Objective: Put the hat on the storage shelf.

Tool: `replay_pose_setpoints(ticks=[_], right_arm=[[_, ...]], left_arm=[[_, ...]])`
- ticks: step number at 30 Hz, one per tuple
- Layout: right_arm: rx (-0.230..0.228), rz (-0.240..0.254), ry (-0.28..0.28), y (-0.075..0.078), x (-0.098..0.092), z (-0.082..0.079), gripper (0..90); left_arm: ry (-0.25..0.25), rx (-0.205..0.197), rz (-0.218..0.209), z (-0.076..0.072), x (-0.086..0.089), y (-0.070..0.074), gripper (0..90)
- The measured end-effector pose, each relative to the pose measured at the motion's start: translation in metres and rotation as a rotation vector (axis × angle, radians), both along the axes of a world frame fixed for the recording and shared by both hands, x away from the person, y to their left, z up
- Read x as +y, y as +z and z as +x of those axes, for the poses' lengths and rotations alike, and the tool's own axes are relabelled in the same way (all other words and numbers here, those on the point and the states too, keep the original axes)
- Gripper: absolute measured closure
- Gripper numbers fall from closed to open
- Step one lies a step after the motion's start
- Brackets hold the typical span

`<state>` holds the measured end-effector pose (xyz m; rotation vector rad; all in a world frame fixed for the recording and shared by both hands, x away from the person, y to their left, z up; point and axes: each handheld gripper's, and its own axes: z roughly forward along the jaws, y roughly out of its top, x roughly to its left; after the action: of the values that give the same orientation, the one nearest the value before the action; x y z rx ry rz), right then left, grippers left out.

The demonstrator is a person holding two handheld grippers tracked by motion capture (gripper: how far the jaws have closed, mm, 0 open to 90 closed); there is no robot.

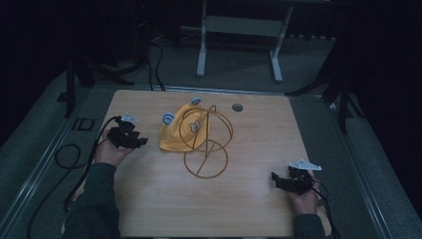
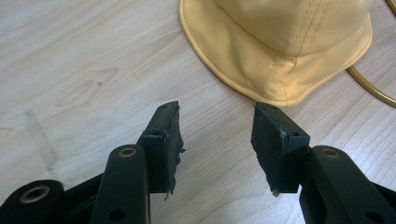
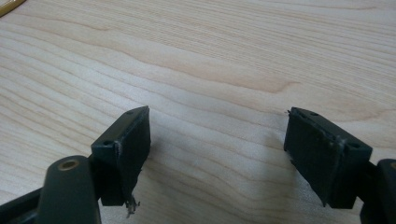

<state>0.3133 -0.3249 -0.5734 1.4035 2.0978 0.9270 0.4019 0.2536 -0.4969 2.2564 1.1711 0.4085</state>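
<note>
The work surface is a light wooden table (image 1: 149,199) with rounded corners. At its left side, the person's left hand (image 1: 110,152) holds the left gripper (image 1: 142,142), which lies low over the table and faces toward the centre. In the left gripper view its two black jaws stand apart with bare wood between them; the gripper is released and grasps nothing. Just ahead of its fingertips lies the brim of a yellow hat (image 2: 280,46), close to the jaws but apart from them. In the high view the yellow hat (image 1: 176,134) sits slightly left of the table centre, toward the far edge, with a small pale emblem on its crown and two small blue-and-white round pieces (image 1: 168,118) at its far-left edge. A gold wire stand (image 1: 206,144), made of hoops, rests against the hat's right side; one hoop lies flat on the table on the near side and others rise over the hat. Whether the hat is seated on the stand cannot be told. A small round grommet hole (image 1: 237,107) is set in the table near the far edge, to the right of the stand. At the near right, the person's right hand (image 1: 303,199) holds the right gripper (image 1: 274,177), well apart from the hat. In the right gripper view its jaws stand wide apart over bare wood, released and empty.
</note>
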Motion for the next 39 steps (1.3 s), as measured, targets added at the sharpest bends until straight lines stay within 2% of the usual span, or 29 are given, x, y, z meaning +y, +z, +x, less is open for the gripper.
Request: replay_pose_setpoints(ticks=[9, 12, 18, 20, 27, 37, 39], right_arm=[[0.000, 0.001, 0.000, 0.000, 0.000, 0.000, 22.7], [0.000, 0.001, -0.001, 0.000, 0.000, 0.000, 22.7], [0.000, 0.001, 0.000, 0.000, 0.000, 0.000, 22.7], [0.000, 0.001, 0.000, 0.000, 0.000, 0.000, 22.7], [0.000, 0.001, 0.000, 0.000, 0.000, 0.000, 22.7], [0.000, 0.000, 0.000, 0.000, 0.000, 0.000, 22.7], [0.000, 0.000, -0.001, 0.000, 0.000, 0.000, 22.7]], left_arm=[[-0.010, -0.004, 0.004, 0.004, 0.002, 0.017, 51.8], [-0.027, 0.010, 0.011, 0.006, 0.002, 0.024, 51.4], [-0.043, 0.013, 0.017, 0.009, 0.001, 0.035, 51.1], [-0.058, 0.023, 0.031, 0.011, 0.000, 0.041, 50.6], [-0.082, 0.026, 0.046, 0.013, -0.004, 0.051, 50.5], [-0.100, 0.019, 0.033, 0.016, -0.009, 0.068, 50.3], [-0.106, 0.017, 0.042, 0.017, -0.011, 0.072, 50.0]])
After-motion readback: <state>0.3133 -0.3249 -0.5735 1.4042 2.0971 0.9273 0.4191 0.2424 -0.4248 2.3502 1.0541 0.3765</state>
